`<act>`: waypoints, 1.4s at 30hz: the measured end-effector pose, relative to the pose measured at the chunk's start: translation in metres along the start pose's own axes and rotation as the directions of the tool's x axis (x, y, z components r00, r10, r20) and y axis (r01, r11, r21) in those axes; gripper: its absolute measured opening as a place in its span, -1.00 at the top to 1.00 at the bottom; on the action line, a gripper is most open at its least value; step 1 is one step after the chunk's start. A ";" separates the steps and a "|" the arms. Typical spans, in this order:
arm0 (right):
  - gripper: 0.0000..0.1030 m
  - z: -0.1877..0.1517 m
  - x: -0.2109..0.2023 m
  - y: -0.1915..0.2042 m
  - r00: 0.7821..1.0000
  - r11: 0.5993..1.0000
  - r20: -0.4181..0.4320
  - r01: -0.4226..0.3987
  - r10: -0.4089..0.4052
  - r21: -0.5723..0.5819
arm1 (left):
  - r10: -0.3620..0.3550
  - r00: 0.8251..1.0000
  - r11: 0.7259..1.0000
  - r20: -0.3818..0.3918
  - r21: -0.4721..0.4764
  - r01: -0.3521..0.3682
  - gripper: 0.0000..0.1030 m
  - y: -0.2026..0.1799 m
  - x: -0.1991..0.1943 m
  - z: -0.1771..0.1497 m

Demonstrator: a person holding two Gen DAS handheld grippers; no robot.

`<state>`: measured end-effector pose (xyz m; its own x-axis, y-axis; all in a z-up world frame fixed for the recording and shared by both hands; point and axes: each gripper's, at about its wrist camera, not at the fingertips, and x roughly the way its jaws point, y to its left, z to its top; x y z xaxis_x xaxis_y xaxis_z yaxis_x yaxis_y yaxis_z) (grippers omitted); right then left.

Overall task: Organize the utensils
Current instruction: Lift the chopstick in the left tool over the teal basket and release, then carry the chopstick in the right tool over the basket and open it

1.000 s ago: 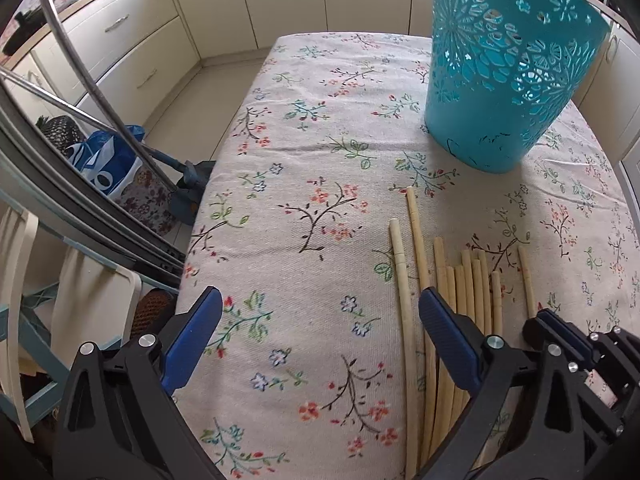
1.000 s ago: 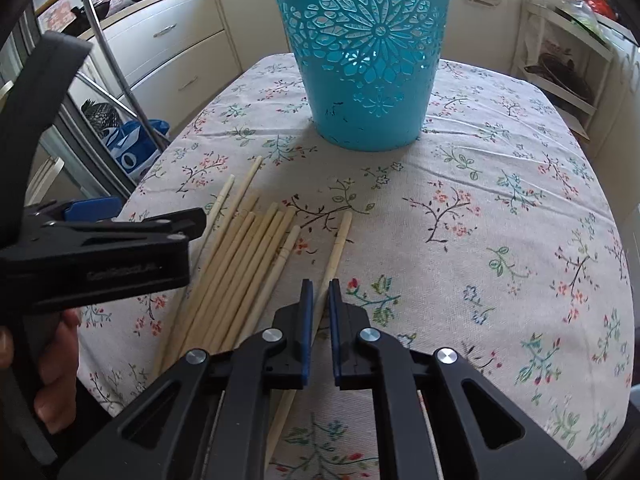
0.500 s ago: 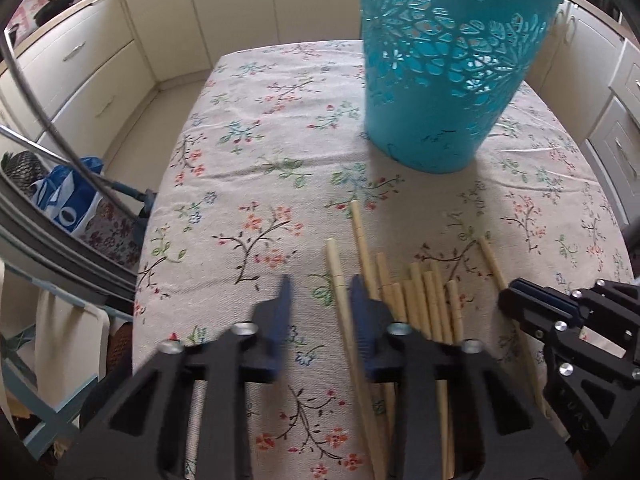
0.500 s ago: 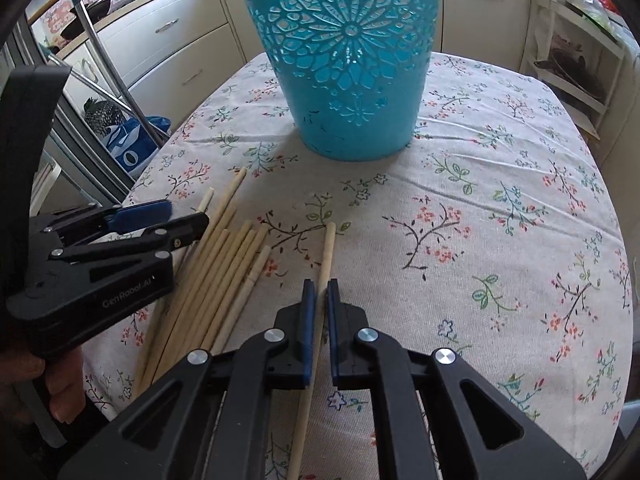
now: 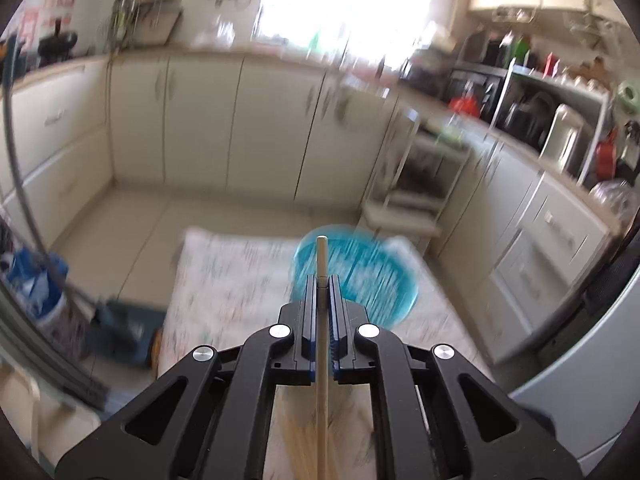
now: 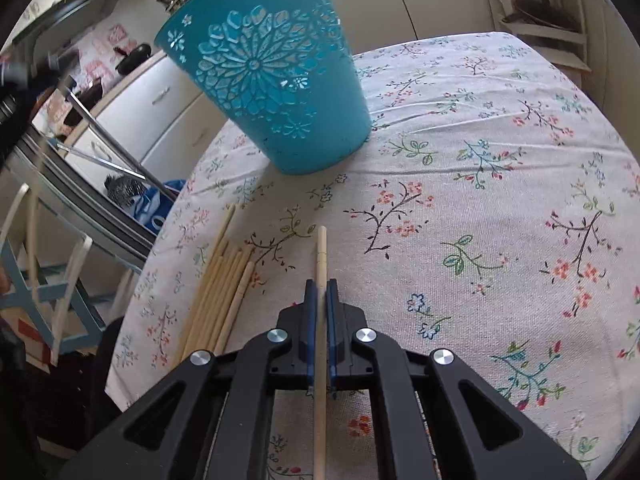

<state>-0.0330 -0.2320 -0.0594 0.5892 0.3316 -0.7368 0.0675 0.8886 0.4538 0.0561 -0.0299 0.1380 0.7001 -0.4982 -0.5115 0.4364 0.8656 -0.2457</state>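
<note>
Two grippers each clamp one chopstick: the left gripper (image 5: 321, 280) holds its chopstick (image 5: 321, 264) raised, tip over the blurred teal basket (image 5: 360, 276); the right gripper (image 6: 321, 284) pinches another chopstick (image 6: 321, 252) near the tablecloth (image 6: 480, 200), with loose chopsticks (image 6: 224, 280) lying to its left.

A pale wooden chopstick (image 6: 321, 248) points toward the turquoise cut-out basket (image 6: 264, 68). More chopsticks (image 6: 218, 288) lie bundled left of it on the worktop. Another chopstick (image 5: 321, 256) is raised, pointing at the blurred basket.
</note>
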 end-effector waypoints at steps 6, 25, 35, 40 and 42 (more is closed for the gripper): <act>0.89 -0.005 -0.002 -0.006 0.998 0.999 0.040 -0.038 0.038 0.008 | -0.010 0.963 1.000 0.270 -0.007 0.012 0.91 -0.039 0.026 0.062; 0.89 -0.003 -0.007 0.002 1.000 0.998 0.011 0.012 -0.012 -0.059 | 0.213 0.972 0.977 0.103 -0.009 -0.213 0.57 -0.027 0.126 0.002; 0.89 -0.006 0.000 0.038 0.975 0.929 -0.003 0.212 -0.223 -0.304 | 0.269 0.959 0.963 0.092 -0.054 -0.265 -0.37 0.013 0.048 -0.035; 0.89 0.007 -0.039 0.026 0.999 0.987 0.032 0.025 -0.020 -0.162 | 0.276 0.960 0.957 0.049 -0.106 -0.270 -0.44 0.043 0.013 -0.064; 0.89 0.030 -0.082 0.029 0.979 0.987 0.154 -0.121 0.136 -0.108 | 0.286 0.957 0.952 0.036 -0.121 -0.280 -0.45 0.056 0.000 -0.080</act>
<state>-0.0557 -0.2430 0.0291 0.7101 0.3967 -0.5817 -0.0912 0.8710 0.4827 0.0352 0.0228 0.0586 0.8155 -0.2310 -0.5307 0.1512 0.9701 -0.1900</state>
